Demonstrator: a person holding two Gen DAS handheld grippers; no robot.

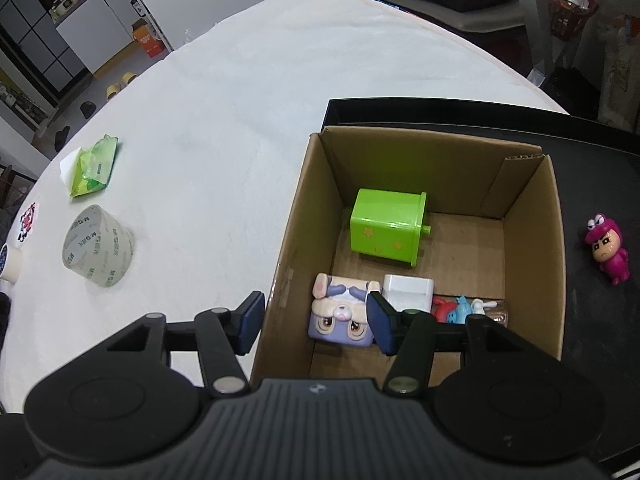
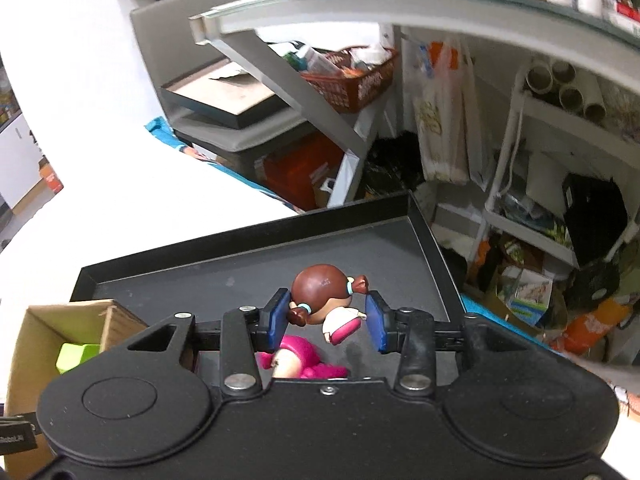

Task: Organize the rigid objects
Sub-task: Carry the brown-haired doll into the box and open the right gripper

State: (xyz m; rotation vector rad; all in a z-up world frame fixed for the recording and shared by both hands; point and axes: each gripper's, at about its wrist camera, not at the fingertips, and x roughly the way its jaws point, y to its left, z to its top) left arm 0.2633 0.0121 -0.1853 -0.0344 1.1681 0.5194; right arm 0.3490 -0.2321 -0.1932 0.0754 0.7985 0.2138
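Right gripper (image 2: 326, 318) body fills my near view, its pads clamped on a brown-haired doll figurine (image 2: 326, 300) held above the black tray (image 2: 240, 256). From it, the cardboard box (image 2: 24, 344) lies down and to the left, so I judge the carry must swing leftward. Left gripper (image 1: 314, 320) hangs spread and empty over the box's near-left wall. Just beneath my right fingers lies the pink figurine (image 2: 300, 358), head toward me.

Pink figurine (image 2: 298, 362) half-hidden behind gripper (image 2: 327, 322)
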